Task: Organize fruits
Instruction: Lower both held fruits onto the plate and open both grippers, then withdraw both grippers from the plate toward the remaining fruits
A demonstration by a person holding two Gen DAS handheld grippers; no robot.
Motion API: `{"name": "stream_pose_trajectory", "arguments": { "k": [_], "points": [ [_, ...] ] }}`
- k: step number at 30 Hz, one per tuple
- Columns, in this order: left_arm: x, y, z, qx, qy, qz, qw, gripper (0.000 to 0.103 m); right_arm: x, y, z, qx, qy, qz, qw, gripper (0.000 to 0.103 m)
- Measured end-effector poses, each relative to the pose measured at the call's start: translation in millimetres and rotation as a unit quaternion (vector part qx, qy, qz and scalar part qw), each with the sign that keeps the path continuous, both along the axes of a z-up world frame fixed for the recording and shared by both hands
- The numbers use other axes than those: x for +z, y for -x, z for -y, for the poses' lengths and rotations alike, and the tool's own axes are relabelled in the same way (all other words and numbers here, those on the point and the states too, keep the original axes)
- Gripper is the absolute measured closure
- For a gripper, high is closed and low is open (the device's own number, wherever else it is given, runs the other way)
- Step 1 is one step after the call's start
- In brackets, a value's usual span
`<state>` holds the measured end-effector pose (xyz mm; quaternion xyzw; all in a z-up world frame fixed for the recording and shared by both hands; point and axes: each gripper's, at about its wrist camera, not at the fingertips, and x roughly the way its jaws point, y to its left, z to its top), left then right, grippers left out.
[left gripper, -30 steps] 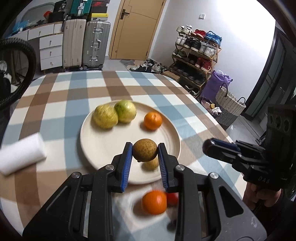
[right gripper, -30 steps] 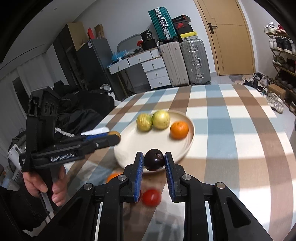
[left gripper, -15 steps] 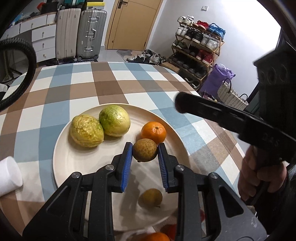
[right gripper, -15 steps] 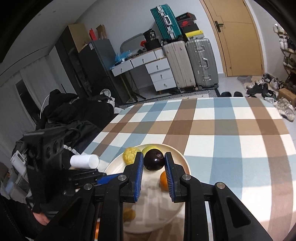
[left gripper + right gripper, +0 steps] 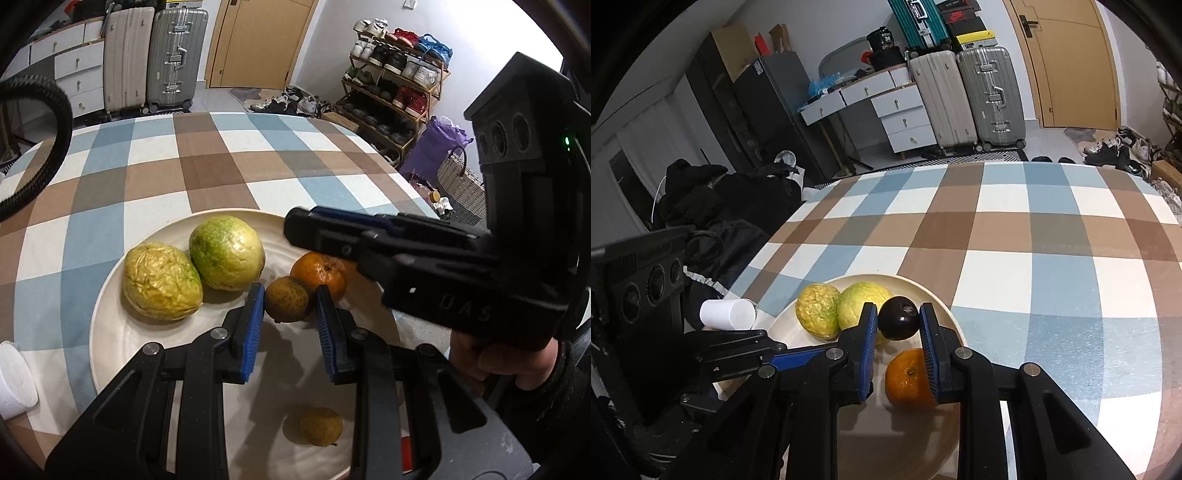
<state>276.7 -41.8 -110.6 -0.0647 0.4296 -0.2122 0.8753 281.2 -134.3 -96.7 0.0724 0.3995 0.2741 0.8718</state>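
A cream plate [image 5: 147,354] holds a wrinkled yellow fruit [image 5: 162,280], a green-yellow fruit [image 5: 227,253], an orange [image 5: 325,271] and a small yellow fruit [image 5: 320,426]. My left gripper [image 5: 290,314] is low over the plate, shut on a small brown-green fruit [image 5: 287,299] that sits right beside the orange. My right gripper [image 5: 897,332] is shut on a dark purple fruit [image 5: 899,323] above the plate [image 5: 905,443], between the green-yellow fruit [image 5: 860,302] and the orange [image 5: 908,380]. In the left wrist view the right gripper [image 5: 295,229] crosses over the plate's right side.
A white paper roll [image 5: 14,380] lies on the checked tablecloth [image 5: 207,166] left of the plate. Something red [image 5: 406,454] shows past the plate's near edge, mostly hidden. A hand [image 5: 498,362] holds the right gripper. Suitcases, drawers and a shoe rack stand beyond the table.
Both grippers have moved forward over the plate with their fruits. The left one has dropped close to the orange; the right one now hangs above the plate's far side.
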Motion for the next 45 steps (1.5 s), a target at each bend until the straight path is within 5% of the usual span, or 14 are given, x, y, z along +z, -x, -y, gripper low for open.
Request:
{"name": "stream_pose_trajectory", "arguments": {
  "k": [10, 28, 32, 39, 45],
  "points": [
    [-0.9, -1.1, 1.3, -0.008, 0.000, 0.008, 0.9999, 0.078, -4.4, -2.9, -3.8, -0.007, 0.018, 0.001, 1.000, 0.078],
    [35.9, 37.9, -5.9, 0.015, -0.015, 0.051, 0.9985, 0.071, 41.5, 44.6, 25.7, -0.048, -0.013, 0.050, 0.997, 0.049],
    [49.0, 56.2, -9.2, 0.029, -0.015, 0.059, 0.9977, 0.062, 57.3, 73.7, 32.2, -0.054, -0.014, 0.076, 0.996, 0.028],
    [78.7, 99.5, -11.5, 0.052, -0.030, 0.093, 0.9938, 0.029, 77.1, 128.5, 38.4, -0.063, -0.016, 0.113, 0.991, 0.014],
    [101.3, 137.5, -15.9, 0.071, -0.036, 0.115, 0.9901, 0.020, 84.6, 170.7, 39.7, -0.071, -0.018, 0.132, 0.989, 0.004]
  ]
}}
